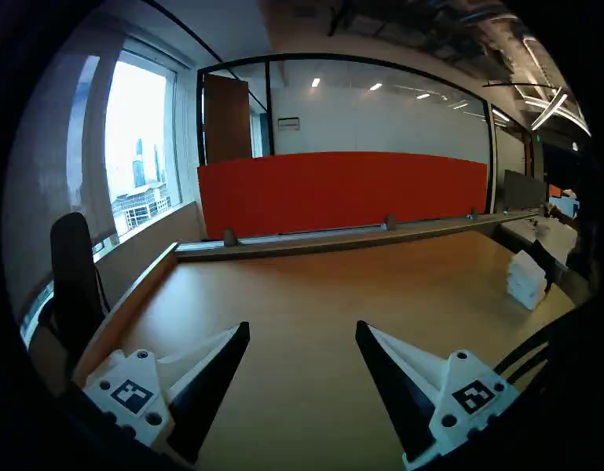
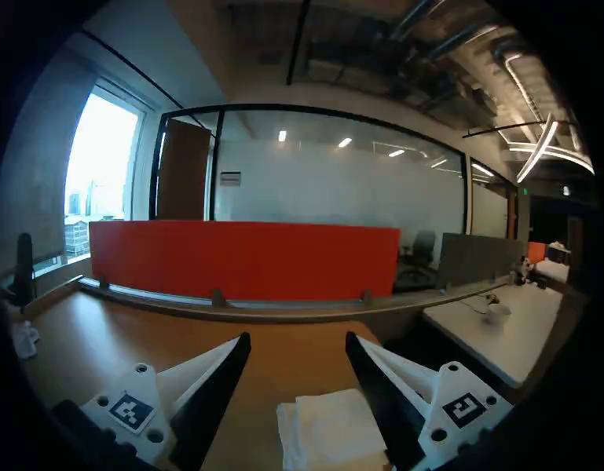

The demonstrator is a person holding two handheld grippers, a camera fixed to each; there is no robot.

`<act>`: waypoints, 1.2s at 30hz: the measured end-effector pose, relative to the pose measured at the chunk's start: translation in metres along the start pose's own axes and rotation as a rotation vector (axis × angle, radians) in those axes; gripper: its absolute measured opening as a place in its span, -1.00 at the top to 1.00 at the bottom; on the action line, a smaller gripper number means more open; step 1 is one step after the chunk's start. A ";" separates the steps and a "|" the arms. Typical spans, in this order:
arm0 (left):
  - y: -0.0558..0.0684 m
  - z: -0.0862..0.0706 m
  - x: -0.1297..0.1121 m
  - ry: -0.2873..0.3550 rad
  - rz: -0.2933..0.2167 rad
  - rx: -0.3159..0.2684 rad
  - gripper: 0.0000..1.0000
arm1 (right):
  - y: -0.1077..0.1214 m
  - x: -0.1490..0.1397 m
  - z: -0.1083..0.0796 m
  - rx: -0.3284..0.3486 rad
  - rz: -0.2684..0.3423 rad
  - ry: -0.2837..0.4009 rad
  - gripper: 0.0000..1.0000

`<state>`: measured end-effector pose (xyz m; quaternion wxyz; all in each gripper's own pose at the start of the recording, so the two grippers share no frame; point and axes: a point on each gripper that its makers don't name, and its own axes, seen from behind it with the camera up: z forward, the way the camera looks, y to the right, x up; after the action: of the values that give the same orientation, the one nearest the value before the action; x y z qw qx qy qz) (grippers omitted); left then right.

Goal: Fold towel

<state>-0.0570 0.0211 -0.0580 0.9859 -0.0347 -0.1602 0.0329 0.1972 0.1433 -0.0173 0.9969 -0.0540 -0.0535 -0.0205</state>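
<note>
A white folded towel lies on the wooden table just below and between the fingertips of my right gripper, which stands open above it without touching. In the left gripper view the same white towel sits as a small stack at the far right of the table. My left gripper is open over bare wood, well to the left of the towel, with nothing between its fingers.
An orange divider panel runs along the table's back edge. A black chair stands at the left by the window. A white desk with a cup lies to the right. A small white object rests at the table's left.
</note>
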 end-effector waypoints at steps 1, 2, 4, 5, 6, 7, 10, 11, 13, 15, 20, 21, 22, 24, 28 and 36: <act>-0.002 0.002 0.005 0.011 0.000 0.002 -1.00 | -0.001 0.001 0.000 0.001 0.000 0.002 -0.86; -0.003 0.003 0.010 0.021 -0.001 0.004 -1.00 | -0.002 0.002 0.000 0.002 0.000 0.004 -0.86; -0.004 0.006 0.019 0.041 -0.004 0.001 -1.00 | -0.004 0.003 0.000 0.004 -0.001 0.007 -0.87; -0.003 0.008 0.023 0.050 -0.005 -0.003 -1.00 | -0.005 0.003 0.000 0.005 -0.001 0.009 -0.87; -0.003 0.009 0.026 0.059 -0.007 -0.006 -1.00 | -0.006 0.004 0.000 0.006 -0.002 0.010 -0.87; -0.002 0.011 0.030 0.067 -0.007 -0.011 -1.00 | -0.008 0.005 0.000 0.008 -0.001 0.012 -0.87; -0.001 0.015 0.041 0.092 -0.004 -0.016 -1.00 | -0.011 0.008 0.001 0.012 0.003 0.017 -0.86; -0.002 0.016 0.045 0.100 -0.002 -0.014 -1.00 | -0.012 0.009 0.001 0.013 0.006 0.020 -0.87; -0.002 0.019 0.053 0.117 0.002 -0.010 -1.00 | -0.016 0.010 0.001 0.019 0.012 0.024 -0.87; -0.002 0.021 0.060 0.132 0.003 -0.007 -1.00 | -0.019 0.011 0.002 0.026 0.016 0.026 -0.87; -0.003 0.027 0.073 0.154 -0.017 -0.007 -1.00 | -0.029 0.015 0.003 0.040 0.013 0.029 -0.87; -0.003 0.028 0.075 0.158 -0.021 -0.007 -1.00 | -0.032 0.015 0.003 0.044 0.012 0.030 -0.87; -0.004 0.028 0.077 0.162 -0.022 -0.005 -1.00 | -0.035 0.016 0.003 0.049 0.012 0.031 -0.87; -0.007 0.030 0.081 0.170 -0.024 -0.001 -1.00 | -0.040 0.017 0.004 0.057 0.013 0.034 -0.86; -0.009 0.034 0.089 0.188 -0.032 0.004 -1.00 | -0.053 0.022 0.006 0.069 0.020 0.047 -0.87; -0.012 0.040 0.104 0.226 -0.054 0.001 -1.00 | -0.086 0.028 0.010 0.097 0.037 0.064 -0.86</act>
<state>0.0297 0.0189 0.0132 0.9982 -0.0334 -0.0488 0.0024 0.2199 0.0577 0.0045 0.9997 -0.0061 -0.0215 -0.0009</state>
